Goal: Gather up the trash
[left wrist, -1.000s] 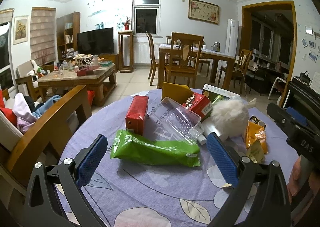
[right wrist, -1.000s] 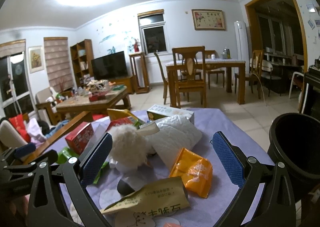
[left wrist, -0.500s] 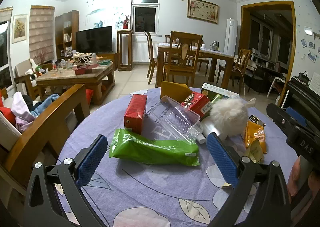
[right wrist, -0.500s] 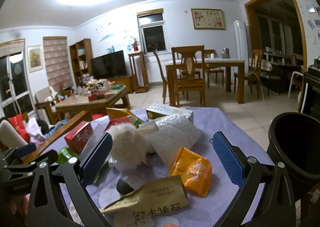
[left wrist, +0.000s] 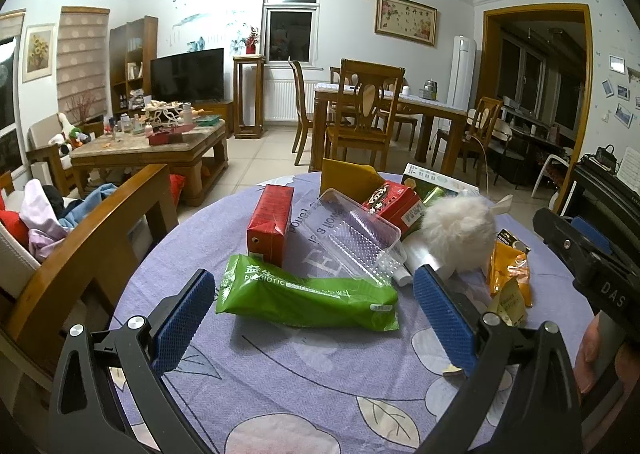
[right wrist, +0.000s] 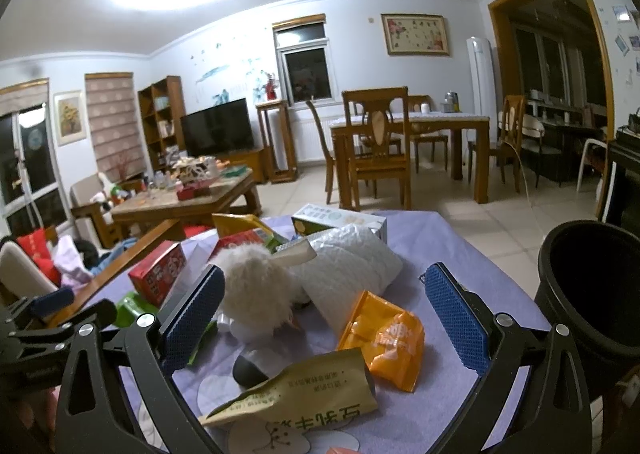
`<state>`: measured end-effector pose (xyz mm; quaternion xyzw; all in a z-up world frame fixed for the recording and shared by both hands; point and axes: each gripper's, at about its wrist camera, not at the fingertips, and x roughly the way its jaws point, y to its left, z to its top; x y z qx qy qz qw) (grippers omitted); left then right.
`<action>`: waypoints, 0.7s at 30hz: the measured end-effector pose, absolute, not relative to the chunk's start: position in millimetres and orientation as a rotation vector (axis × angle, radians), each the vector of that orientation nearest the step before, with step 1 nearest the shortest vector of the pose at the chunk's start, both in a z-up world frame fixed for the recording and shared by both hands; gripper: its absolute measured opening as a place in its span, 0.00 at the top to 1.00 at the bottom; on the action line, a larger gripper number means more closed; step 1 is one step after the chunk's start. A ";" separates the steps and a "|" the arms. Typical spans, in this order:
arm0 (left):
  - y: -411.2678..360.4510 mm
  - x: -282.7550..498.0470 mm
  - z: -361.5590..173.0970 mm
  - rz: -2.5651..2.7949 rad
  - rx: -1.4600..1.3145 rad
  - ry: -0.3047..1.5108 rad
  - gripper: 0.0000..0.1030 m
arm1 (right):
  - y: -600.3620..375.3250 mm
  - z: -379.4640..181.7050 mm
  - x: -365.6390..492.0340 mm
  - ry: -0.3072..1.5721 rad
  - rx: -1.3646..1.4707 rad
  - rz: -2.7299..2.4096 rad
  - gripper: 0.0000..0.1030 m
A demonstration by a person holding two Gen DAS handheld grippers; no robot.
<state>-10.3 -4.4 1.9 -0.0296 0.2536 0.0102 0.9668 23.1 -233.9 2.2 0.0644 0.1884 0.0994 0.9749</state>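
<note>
Both my grippers, left [left wrist: 310, 316] and right [right wrist: 322, 312], still hover with fingers apart and empty over untouched wrappers like the green packet [left wrist: 306, 296] on the table [left wrist: 280, 386], so collecting hasn't begun.

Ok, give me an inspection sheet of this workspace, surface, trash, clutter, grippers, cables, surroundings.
Surface: round table under a lilac leaf-print cloth.
Job's things: green pouch nearest the left gripper; red carton; clear plastic tray; orange packet and tan sachet before the right gripper; black bin at the table's right edge.
Clutter: white fluffy ball, white padded bag.
Grippers: left gripper open, empty; right gripper open, empty.
Cables: nothing seen on the table.
Surroundings: wooden chair at left, dining table behind.
</note>
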 end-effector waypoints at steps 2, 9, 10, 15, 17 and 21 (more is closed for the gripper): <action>-4.4 -10.2 1.9 0.020 -0.060 0.513 0.05 | -233.7 2.3 22.8 0.381 0.129 0.201 0.04; -4.2 -10.3 2.0 0.021 -0.059 0.513 0.05 | -234.3 2.7 22.1 0.382 0.130 0.201 0.04; -4.2 -10.3 1.9 0.021 -0.059 0.513 0.05 | -234.3 2.7 21.9 0.382 0.130 0.201 0.04; -4.1 -10.2 2.1 0.021 -0.060 0.514 0.05 | -234.3 3.3 21.7 0.382 0.130 0.200 0.04; -4.1 -10.2 2.1 0.020 -0.061 0.515 0.05 | -234.6 3.5 21.8 0.382 0.130 0.201 0.04; -4.2 -10.4 2.3 0.021 -0.059 0.514 0.05 | -234.7 3.8 21.6 0.382 0.131 0.201 0.04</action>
